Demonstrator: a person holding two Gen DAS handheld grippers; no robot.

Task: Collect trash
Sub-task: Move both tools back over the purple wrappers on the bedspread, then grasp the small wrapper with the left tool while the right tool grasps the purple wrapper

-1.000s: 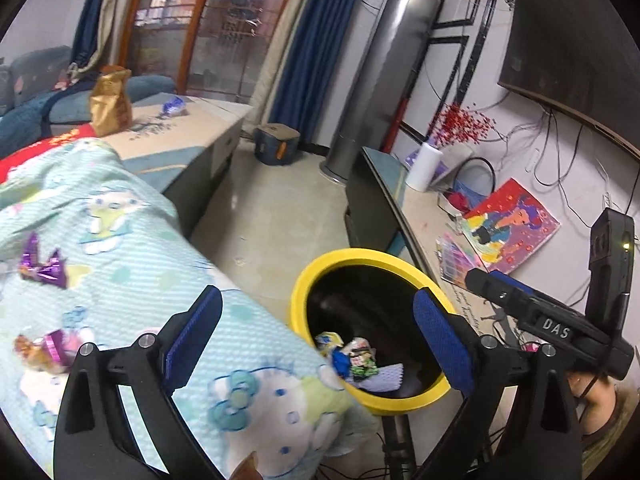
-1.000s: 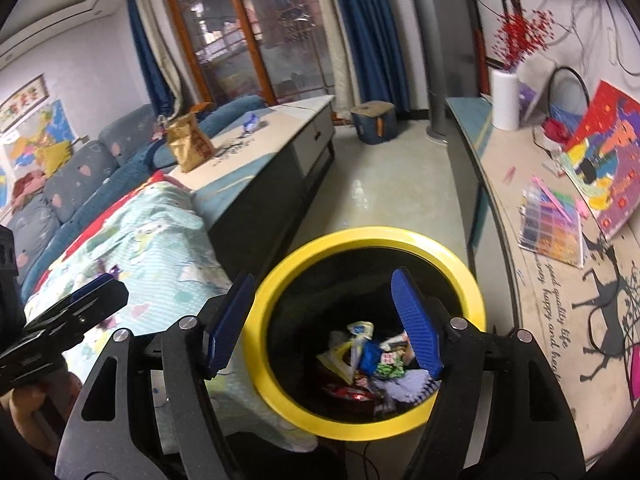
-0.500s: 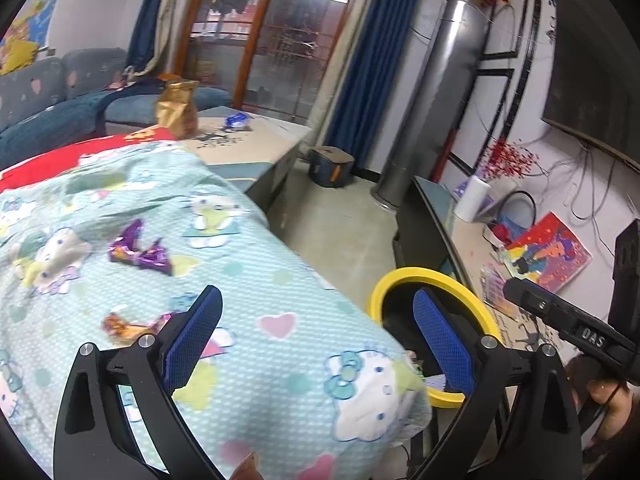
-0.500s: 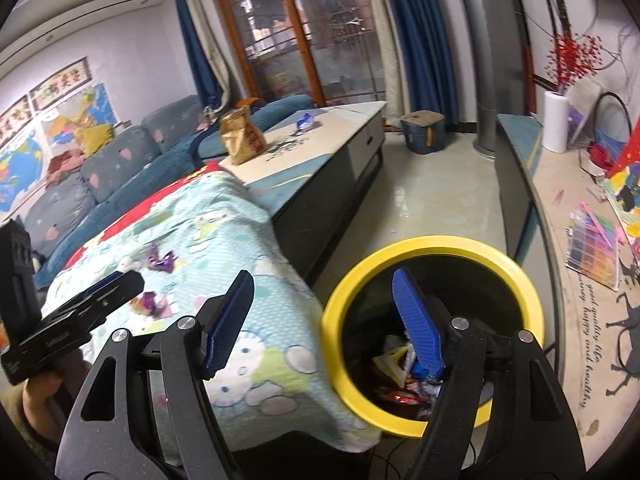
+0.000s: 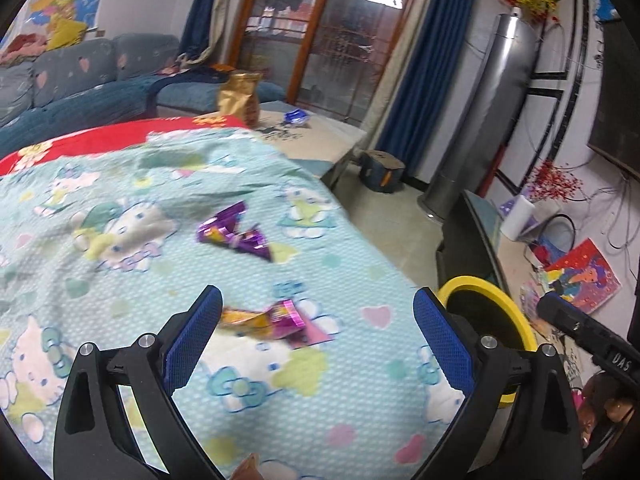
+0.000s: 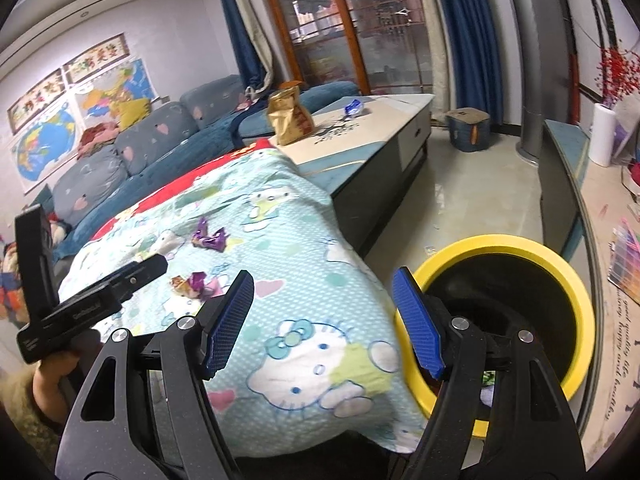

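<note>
The left claw [image 5: 316, 320] is being held wide over the blanket [image 5: 352, 392], nothing gripped; an orange and purple wrapper [image 5: 264, 320] is lying between its fingers. A second purple wrapper [image 5: 236, 234] is lying farther up the blanket. The right claw [image 6: 324, 316] is also being held wide and empty, over the blanket's corner beside the yellow-rimmed bin [image 6: 560, 276].

Home living room: sofa [image 6: 160, 140], curtains [image 6: 468, 40], probably wall maps [image 6: 52, 136].
</note>
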